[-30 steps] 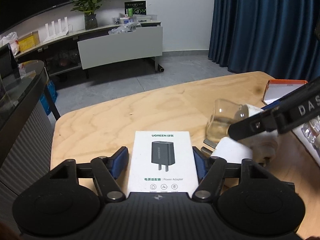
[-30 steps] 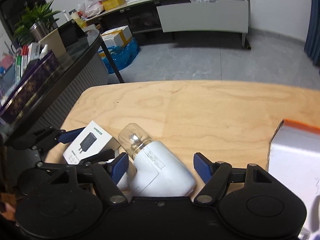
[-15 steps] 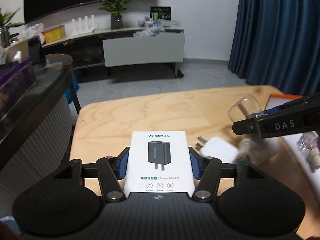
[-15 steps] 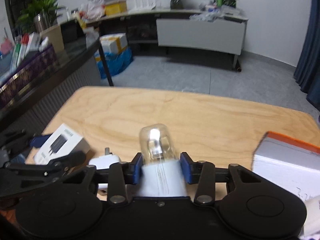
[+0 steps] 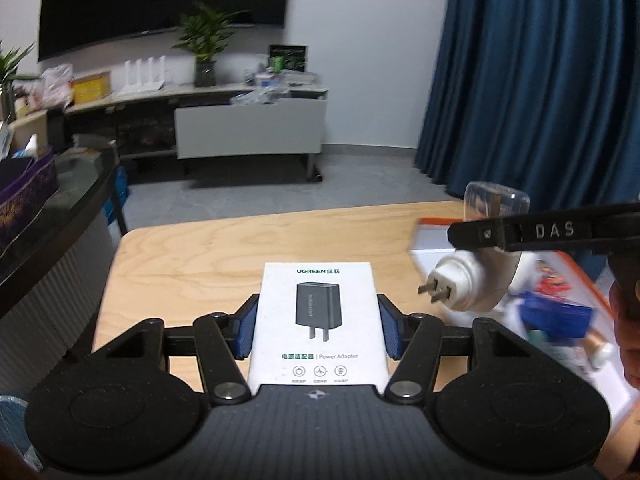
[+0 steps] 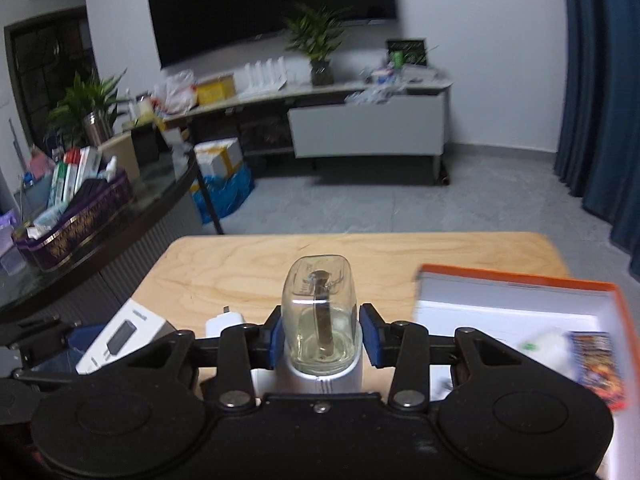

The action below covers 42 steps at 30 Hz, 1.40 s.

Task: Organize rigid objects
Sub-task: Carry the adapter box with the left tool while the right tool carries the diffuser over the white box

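Note:
My left gripper point(image 5: 318, 326) is shut on a white UGREEN power adapter box point(image 5: 318, 320) and holds it above the wooden table point(image 5: 208, 252). My right gripper point(image 6: 320, 338) is shut on a white plug-in device with a clear bottle point(image 6: 320, 320), lifted off the table. In the left wrist view this device point(image 5: 476, 280) hangs to the right, its two prongs pointing left, over the orange-rimmed box. The adapter box also shows at the left of the right wrist view point(image 6: 124, 336).
An orange-rimmed white box point(image 6: 520, 312) holding small items stands on the table at the right. A small white plug point(image 6: 224, 322) lies on the table between the grippers. A dark glass table point(image 6: 120, 216) with a purple basket stands to the left.
Both grippers have lifted with their loads. The right gripper has carried the plug-in device up and right, towards the orange-rimmed box. The white plug stays on the table.

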Available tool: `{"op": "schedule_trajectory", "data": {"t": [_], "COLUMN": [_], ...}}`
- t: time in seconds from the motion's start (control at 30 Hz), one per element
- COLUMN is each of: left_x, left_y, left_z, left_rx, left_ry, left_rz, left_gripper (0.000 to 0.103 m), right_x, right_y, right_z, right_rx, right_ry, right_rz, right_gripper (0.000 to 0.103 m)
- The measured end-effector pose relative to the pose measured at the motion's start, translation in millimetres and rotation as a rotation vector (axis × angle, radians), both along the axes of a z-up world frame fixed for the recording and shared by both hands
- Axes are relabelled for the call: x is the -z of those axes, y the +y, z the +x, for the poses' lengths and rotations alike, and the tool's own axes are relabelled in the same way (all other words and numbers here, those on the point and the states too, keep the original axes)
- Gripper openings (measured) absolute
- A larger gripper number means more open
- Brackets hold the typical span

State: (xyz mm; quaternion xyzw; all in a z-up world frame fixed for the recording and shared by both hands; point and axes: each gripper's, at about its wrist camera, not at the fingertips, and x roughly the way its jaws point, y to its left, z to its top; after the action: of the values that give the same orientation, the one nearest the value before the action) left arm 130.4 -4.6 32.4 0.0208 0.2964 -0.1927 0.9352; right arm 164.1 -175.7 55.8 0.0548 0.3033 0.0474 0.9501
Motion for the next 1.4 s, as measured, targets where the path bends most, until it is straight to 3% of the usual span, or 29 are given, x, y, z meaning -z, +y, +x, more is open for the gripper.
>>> {"op": "schedule_trajectory", "data": {"t": [0.3, 0.47, 0.6, 1.07, 1.4], "left_x": [-18.8, -26.0, -23.1, -16.7, -12.6], "left_y": [-63.6, -104.8, -114.6, -119.7, -122.1], "left_z": [-41.0, -53.2, -60.9, -82.2, -84.6], "left_rx": [0.1, 0.151, 0.133, 0.085, 0.093], "left_ry": [0.07, 0.031, 0.019, 0.04, 0.062], "left_rz": [-0.165, -0.129, -0.124, -0.065, -0.073], "left_gripper": [0.059, 0.059, 0.059, 0.059, 0.059], "right_x": [-32.3, -30.6, -24.3, -8.7, -5.2], "right_y": [-78.5, -103.6, -113.7, -112.5, -110.8], "right_z": [-108.7, -148.7, -169.9, -181.5, -176.4], "right_rx": [0.198, 0.276, 0.305, 0.274, 0.276], "right_ry": [-0.081, -0.086, -0.087, -0.043, -0.004], "right_rz": [-0.054, -0.062, -0.048, -0.061, -0.098], "right_gripper": [0.048, 0.048, 0.048, 0.048, 0.048]}}
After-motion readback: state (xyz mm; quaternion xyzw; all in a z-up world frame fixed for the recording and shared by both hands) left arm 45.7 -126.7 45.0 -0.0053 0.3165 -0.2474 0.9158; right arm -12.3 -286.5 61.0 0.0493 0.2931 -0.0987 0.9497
